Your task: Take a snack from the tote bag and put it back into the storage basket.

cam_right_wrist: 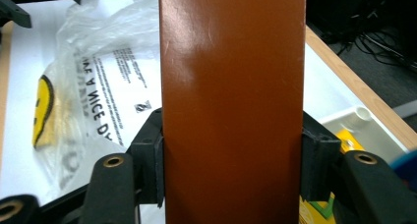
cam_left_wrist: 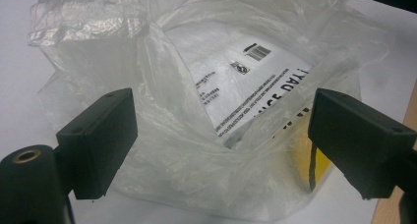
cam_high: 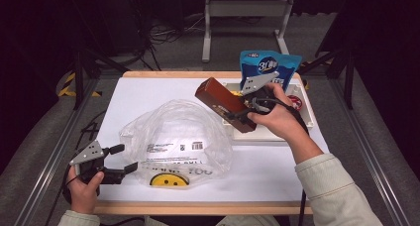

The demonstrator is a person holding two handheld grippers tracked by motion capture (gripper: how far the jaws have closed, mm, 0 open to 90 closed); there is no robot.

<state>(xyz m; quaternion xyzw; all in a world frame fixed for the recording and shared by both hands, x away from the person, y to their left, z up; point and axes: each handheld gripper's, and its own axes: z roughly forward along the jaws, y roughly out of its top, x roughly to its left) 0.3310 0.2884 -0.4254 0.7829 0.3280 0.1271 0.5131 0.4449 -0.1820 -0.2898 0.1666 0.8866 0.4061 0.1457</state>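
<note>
Clamping my right fingers on the glossy reddish-brown rectangular box, left fingers released by the crumpled clear plastic bag's slack mouth, I am risking snagging its rim.

Reddish-brown glossy box; beside it, a clear plastic bag with black print and a yellow smiley; blue pouch behind.

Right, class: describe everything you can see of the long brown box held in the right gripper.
The long, glossy reddish-brown rectangular box looks like smooth card, with a darker side face and small pale markings along one edge. It is lifted off the white table, tilted, its far end pointing up and left above the clear plastic bag. The right gripper clamps its near end, its jaws pressing both long sides.
</note>
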